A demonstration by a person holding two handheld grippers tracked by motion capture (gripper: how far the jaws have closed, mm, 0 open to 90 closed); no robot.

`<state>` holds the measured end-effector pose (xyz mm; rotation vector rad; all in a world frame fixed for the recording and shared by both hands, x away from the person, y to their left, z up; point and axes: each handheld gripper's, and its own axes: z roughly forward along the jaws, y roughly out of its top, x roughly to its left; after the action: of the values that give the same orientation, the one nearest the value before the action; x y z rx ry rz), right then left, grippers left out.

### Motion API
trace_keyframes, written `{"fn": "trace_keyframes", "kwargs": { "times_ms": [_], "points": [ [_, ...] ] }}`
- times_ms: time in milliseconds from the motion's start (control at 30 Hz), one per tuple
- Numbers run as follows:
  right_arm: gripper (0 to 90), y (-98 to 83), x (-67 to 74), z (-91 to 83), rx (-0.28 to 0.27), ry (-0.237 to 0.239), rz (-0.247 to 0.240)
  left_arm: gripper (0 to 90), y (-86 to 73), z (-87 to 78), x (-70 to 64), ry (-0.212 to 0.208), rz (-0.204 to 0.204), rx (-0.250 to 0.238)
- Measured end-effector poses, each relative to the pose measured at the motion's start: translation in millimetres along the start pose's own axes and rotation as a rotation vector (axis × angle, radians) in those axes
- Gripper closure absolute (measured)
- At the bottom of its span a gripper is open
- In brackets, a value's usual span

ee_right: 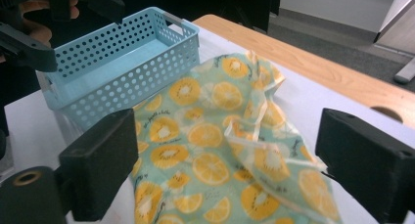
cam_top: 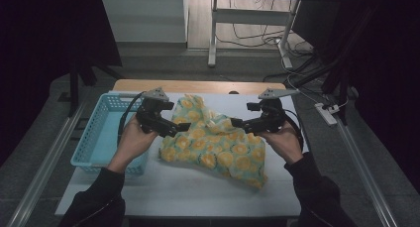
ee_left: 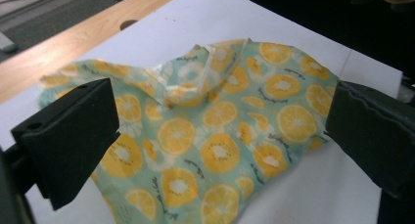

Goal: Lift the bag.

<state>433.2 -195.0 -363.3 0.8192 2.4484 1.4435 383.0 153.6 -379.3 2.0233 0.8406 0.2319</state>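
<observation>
White table [cam_top: 198, 192] bears cloth [cam_top: 218, 145] beside basket [cam_top: 94, 157].

The person wears dark long sleeves [cam_top: 106, 187] that reach to the wrists. Each hand-held gripper, the left hand-held gripper [cam_top: 184, 127] and the right hand-held gripper [cam_top: 236, 122], is black, with a grey three-cornered plate on top and a black cable trailing from its body. Their jaws carry thick, blocky black foam pads [ee_left: 73, 136] with matte faces.

You face a white-topped table [cam_top: 198, 192] with a wooden far edge [cam_top: 198, 85], standing on grey floor [cam_top: 39, 138]. Beyond it stands a white-legged desk [cam_top: 214, 33] above tangled cables [cam_top: 257, 38]; dark surroundings flank both sides.
</observation>
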Motion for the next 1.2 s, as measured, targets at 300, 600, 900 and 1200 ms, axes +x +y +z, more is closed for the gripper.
{"fn": "trace_keyframes", "kwargs": {
  "times_ms": [300, 600, 900, 1200],
  "points": [
    [3.0, -26.4, 4.9, -8.2, -0.012, -0.016, 0.009, 0.0, -32.0, -8.4, -5.4, -0.016, -0.022, -0.014],
    [0.5, -54.7, 14.1, -14.9, -0.008, -0.045, -0.011, 0.0, -68.9, -14.6, -13.6, -0.011, -0.058, 0.002],
    [0.5, -86.5, 23.2, -24.9, 0.000, -0.073, -0.009, 0.0, -108.0, -27.8, -26.1, 0.040, -0.087, 0.010],
    [0.0, -113.9, 32.6, -39.8, -0.006, -0.106, 0.000, 0.0, -146.5, -42.5, -43.1, 0.096, -0.112, 0.010]
  ]
}}
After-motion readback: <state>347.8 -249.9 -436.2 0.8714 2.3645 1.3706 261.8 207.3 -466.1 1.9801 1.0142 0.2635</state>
